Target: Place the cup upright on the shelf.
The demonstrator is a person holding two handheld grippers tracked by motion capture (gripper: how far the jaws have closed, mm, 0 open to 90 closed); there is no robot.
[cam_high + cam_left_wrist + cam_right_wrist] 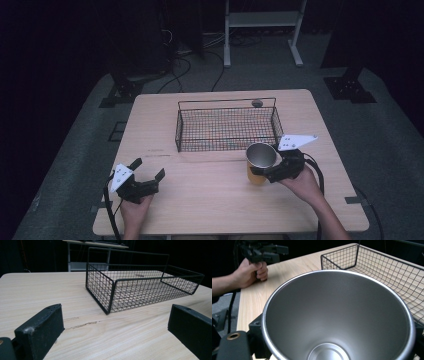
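Observation:
A metal cup [260, 161] with a silver inside and an orange outside stands upright just in front of the wire basket's [226, 136] near right corner. My right gripper [263, 168] is shut on the cup, one jaw on each side. In the right gripper view the cup's open mouth [337, 315] faces the camera and it is empty. I cannot tell whether the cup rests on the table or hangs just above it. My left gripper [148, 168] stands open near the table's front left, with nothing between its jaws, and points toward the basket [130, 292].
The black wire basket [387, 267] sits empty at the back middle of the wooden table [210, 200]. A small dark round thing [257, 103] lies by its far rim. The other hand with the left gripper [264, 251] shows in the right gripper view. Floor cables and stands lie beyond.

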